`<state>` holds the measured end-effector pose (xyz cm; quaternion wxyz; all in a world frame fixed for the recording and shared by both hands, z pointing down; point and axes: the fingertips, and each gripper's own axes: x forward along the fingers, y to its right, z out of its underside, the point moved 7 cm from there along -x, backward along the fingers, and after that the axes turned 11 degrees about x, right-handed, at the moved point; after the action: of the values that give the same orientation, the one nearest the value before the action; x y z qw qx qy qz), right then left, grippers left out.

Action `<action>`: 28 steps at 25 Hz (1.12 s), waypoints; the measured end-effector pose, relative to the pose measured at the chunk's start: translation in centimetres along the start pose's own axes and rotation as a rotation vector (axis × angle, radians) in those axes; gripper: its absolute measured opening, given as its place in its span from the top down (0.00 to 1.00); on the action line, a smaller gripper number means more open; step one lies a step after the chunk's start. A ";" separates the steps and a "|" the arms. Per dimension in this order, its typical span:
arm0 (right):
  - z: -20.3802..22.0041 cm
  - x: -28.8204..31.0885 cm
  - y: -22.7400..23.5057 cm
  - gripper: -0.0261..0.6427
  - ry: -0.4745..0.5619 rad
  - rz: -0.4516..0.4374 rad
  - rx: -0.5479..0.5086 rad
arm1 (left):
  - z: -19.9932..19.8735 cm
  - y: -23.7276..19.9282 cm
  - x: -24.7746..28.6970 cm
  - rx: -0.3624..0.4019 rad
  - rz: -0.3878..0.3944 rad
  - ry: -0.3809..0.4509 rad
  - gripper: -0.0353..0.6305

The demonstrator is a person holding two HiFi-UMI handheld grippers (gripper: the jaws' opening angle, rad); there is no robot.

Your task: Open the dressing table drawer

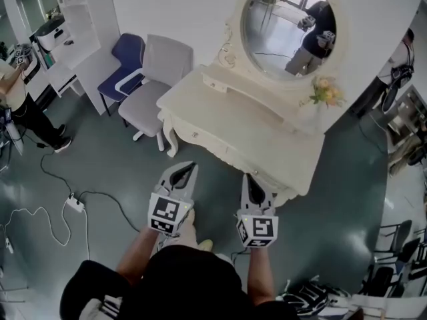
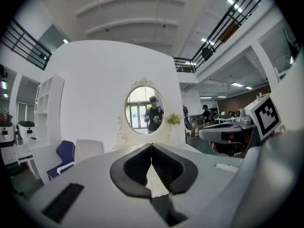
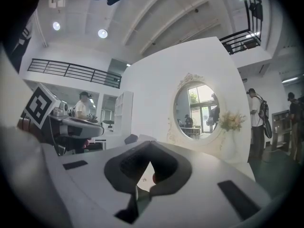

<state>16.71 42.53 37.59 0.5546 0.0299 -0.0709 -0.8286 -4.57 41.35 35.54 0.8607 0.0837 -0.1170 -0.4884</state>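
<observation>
A cream dressing table with an oval mirror and a vase of flowers stands ahead of me. Its drawer front faces me and looks closed. My left gripper is shut and empty, hovering just short of the table's front edge. My right gripper is also shut and empty, close to the front near the right leg. In the left gripper view the left gripper has its pads together, pointing at the mirror. The right gripper view shows the right gripper aimed left of the mirror.
A grey chair and a blue chair stand left of the table. Cables and a power strip lie on the floor at left. A person stands by white shelving. Black chairs sit at right.
</observation>
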 end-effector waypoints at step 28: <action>-0.5 27.6 0.1 0.97 -0.047 0.037 0.027 | 4.2 -21.8 17.3 -0.033 0.030 -0.042 0.94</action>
<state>6.28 16.99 37.95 0.5675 0.0167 -0.0954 -0.8176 -15.09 15.19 36.03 0.8667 0.0575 -0.1280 -0.4788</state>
